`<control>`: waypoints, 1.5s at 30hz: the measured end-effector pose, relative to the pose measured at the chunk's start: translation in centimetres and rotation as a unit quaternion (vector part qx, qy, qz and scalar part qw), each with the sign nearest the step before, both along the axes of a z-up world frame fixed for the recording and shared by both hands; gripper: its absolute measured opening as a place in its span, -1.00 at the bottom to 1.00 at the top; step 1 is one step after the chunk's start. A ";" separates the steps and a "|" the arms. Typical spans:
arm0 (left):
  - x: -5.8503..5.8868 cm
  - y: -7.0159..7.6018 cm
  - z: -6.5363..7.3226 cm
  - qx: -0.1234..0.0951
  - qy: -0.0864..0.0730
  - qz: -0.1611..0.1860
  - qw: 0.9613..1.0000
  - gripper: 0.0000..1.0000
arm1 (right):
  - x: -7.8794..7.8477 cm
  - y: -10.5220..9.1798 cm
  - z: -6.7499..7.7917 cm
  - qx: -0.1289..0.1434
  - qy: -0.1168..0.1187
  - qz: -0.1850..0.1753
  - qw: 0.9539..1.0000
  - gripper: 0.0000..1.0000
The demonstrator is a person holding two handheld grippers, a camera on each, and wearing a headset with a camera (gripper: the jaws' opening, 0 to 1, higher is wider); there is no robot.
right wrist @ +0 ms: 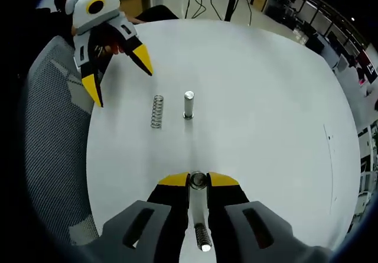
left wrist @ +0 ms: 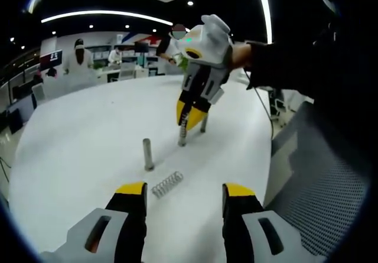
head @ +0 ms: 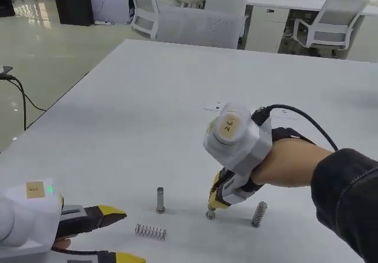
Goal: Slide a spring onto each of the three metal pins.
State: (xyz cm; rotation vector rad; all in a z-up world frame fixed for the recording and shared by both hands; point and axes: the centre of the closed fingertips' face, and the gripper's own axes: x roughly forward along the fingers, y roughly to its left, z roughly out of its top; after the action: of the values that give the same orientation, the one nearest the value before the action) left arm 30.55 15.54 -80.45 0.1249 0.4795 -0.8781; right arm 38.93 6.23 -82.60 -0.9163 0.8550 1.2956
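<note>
1. White tabletop [head: 147,97], broad and bare from the work out to the far edge. Left edge running on a diagonal, well apart from the pins.
2. Right gripper [head: 212,207] tipped downward, jaws pinched narrow around a held spring [left wrist: 183,134] at the middle pin [head: 210,214]. Coil and pin hard to tell apart between the yellow tips.
3. Just to the right, third pin [head: 261,204] upright with a fitted spring [head: 258,217] around it, close beside the right gripper but not touching.
4. Bare pin [head: 160,200] upright to the left of the middle pin, with open table on every side. Loose spring [head: 150,231] lying flat near its base, on the side toward the near edge.
5. Left gripper [head: 127,236] low at the near-left corner, jaws spread wide with nothing between them. Aimed toward the loose spring, near it, with a gap left.
</note>
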 end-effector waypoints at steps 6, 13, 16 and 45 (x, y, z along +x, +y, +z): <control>0.0 0.1 -0.1 0.001 0.000 0.001 1.000 -0.09 | -0.2 0.3 -1.1 0.000 0.001 0.001 1.000 -0.84; 0.0 0.1 -0.1 0.001 0.001 0.002 1.000 -0.09 | -0.3 0.3 -1.8 -0.001 0.003 0.001 1.000 -0.83; 0.0 0.2 -0.1 0.001 0.001 0.003 1.000 -0.09 | -0.2 0.4 -1.9 0.005 0.006 -0.003 1.000 -0.83; -0.2 0.0 0.0 0.007 0.000 0.001 1.000 -0.09 | -2.7 4.1 1.7 0.059 -0.007 0.029 0.998 -0.68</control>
State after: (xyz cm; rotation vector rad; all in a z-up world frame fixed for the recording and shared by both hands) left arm 30.35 15.52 -80.43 0.1369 0.4845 -0.8731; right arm 36.22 10.34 -80.92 -0.8610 0.7383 1.3727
